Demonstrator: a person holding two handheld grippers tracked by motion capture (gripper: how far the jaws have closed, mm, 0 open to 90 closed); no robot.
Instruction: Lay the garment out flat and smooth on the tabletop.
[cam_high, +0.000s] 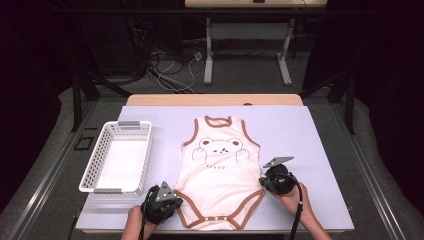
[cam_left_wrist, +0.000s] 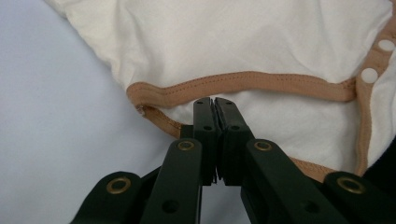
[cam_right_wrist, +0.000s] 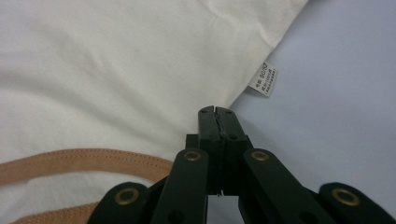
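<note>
Cream bodysuit (cam_high: 220, 175) with tan trim and brown-eared bear print between two black grippers, white snaps (cam_left_wrist: 377, 59) right of the left gripper (cam_left_wrist: 215, 103), white basket (cam_high: 117, 156), pale lilac tabletop (cam_high: 310, 150)

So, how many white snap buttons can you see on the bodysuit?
2 in the left gripper view, on the brown trim of the bodysuit: one snap at the right edge, another snap just below it. More may be hidden beyond the frame.
</note>
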